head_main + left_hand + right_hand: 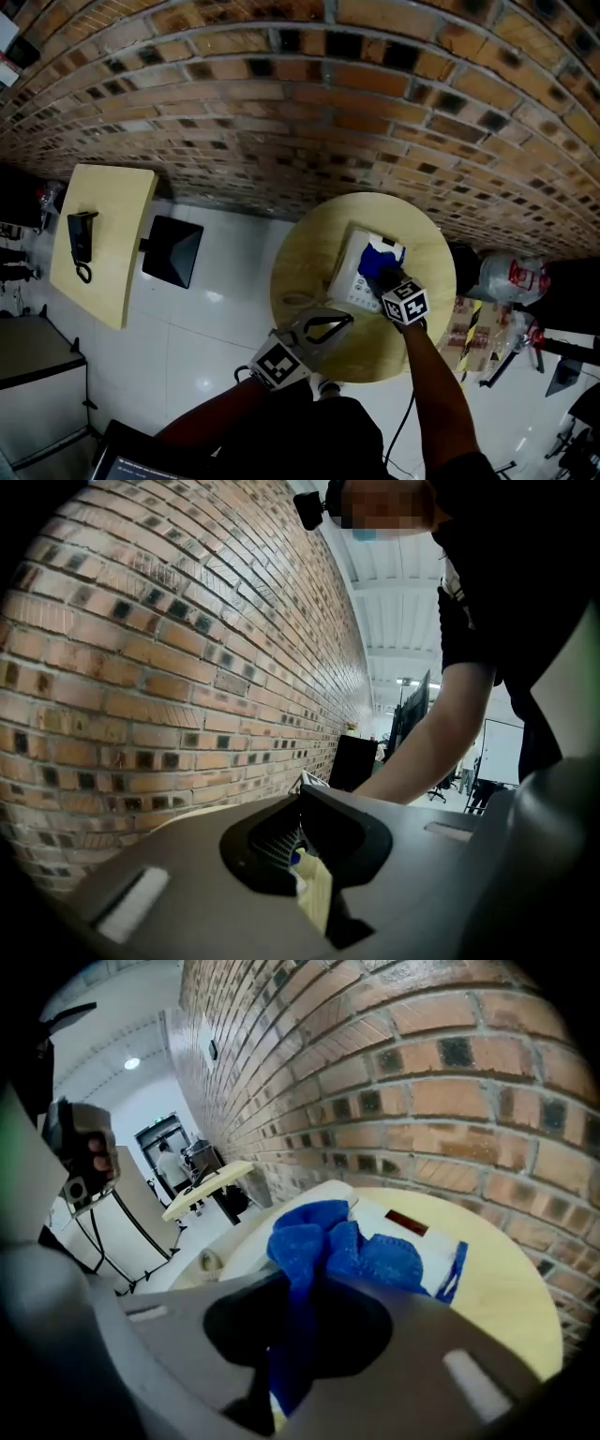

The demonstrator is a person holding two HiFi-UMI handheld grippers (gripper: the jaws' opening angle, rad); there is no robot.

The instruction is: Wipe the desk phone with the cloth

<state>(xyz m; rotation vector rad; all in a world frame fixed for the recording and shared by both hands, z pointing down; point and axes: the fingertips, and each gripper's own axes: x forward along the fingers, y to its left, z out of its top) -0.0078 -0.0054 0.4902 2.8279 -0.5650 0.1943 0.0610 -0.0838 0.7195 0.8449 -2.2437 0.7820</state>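
Observation:
A white desk phone lies on the round wooden table, close to the brick wall. A blue cloth is bunched on the phone's right part. My right gripper is shut on that cloth and holds it against the phone. In the right gripper view the cloth spills forward out of the right gripper over the phone. My left gripper hovers over the table's near edge, apart from the phone, shut on nothing. In its own view the left gripper faces the wall.
A small pale ring-shaped thing lies on the table left of the phone. A rectangular table with a black handset stands far left, a dark stool beside it. Bags sit to the right on the floor.

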